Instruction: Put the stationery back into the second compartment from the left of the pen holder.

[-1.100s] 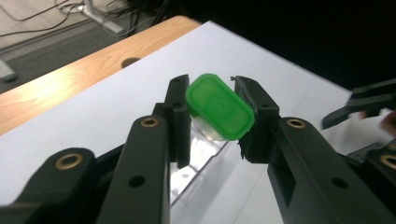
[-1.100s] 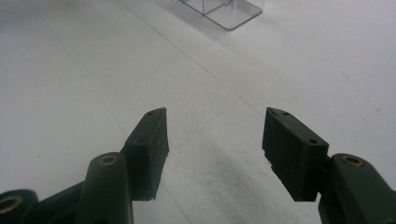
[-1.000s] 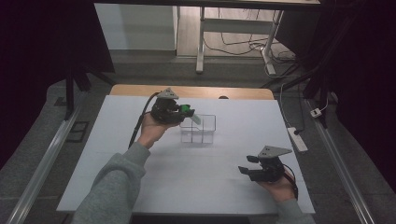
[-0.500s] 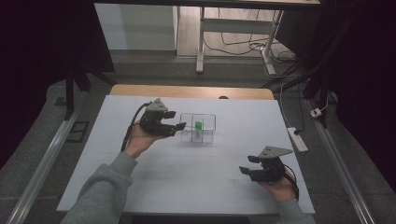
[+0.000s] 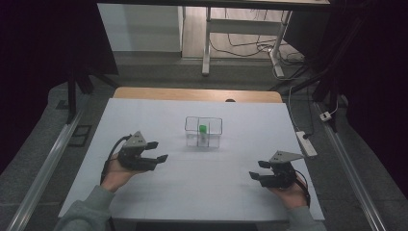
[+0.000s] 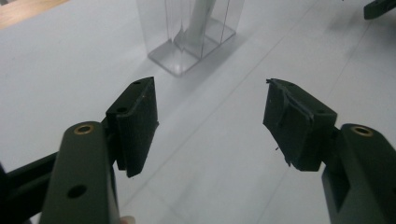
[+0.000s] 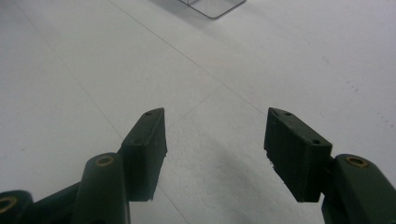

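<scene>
Pulled back from the clear compartmented box (image 5: pixel 203 131), the left gripper (image 5: pixel 155 152) now hovers low over the white table (image 5: pixel 144 110), well to the box's left and nearer the person, its jaws spread wide and empty. A small green object (image 5: pixel 203 129) stands upright inside the box, which sits near the middle of the table with bare white surface on all sides. In the left gripper view the box (image 6: pixel 189 32) rises just ahead of the parted jaws. At the near right corner the right gripper (image 5: pixel 257 171), held close to the table's front edge, also has its jaws apart, nothing between them.
</scene>
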Action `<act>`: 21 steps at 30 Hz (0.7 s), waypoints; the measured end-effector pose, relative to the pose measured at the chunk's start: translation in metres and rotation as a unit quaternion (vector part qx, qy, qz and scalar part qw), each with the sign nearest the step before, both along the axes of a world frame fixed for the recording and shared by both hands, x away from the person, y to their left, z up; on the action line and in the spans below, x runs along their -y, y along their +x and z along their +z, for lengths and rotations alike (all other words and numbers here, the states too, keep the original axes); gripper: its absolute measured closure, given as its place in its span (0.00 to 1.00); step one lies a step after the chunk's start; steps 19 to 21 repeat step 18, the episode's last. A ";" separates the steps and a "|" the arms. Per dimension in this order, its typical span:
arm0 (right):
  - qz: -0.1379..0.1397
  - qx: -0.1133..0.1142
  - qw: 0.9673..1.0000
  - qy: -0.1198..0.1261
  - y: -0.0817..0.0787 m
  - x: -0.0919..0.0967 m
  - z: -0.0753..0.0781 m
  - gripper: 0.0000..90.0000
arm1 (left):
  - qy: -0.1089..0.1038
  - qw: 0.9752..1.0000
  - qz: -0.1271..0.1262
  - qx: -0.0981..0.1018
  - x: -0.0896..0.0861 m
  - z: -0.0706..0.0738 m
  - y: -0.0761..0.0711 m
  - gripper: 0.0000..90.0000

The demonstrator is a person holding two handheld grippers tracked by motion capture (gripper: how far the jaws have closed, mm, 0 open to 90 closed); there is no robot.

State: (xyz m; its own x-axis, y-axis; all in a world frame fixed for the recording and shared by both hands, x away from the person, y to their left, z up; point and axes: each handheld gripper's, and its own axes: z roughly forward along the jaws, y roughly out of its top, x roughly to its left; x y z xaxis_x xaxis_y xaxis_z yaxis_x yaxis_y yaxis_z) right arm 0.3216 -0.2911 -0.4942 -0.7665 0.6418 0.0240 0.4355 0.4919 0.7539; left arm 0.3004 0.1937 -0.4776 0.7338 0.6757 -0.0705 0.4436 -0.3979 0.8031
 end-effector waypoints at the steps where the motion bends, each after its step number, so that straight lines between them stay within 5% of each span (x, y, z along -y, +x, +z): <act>1: 0.000 0.000 1.000 0.003 0.000 0.000 0.000 0.43 | 0.002 1.000 0.002 -0.001 -0.003 -0.003 -0.003 0.39; 21: 0.001 0.008 1.000 0.009 0.000 -0.001 0.003 0.42 | -0.008 1.000 0.017 -0.019 -0.019 -0.024 -0.017 0.39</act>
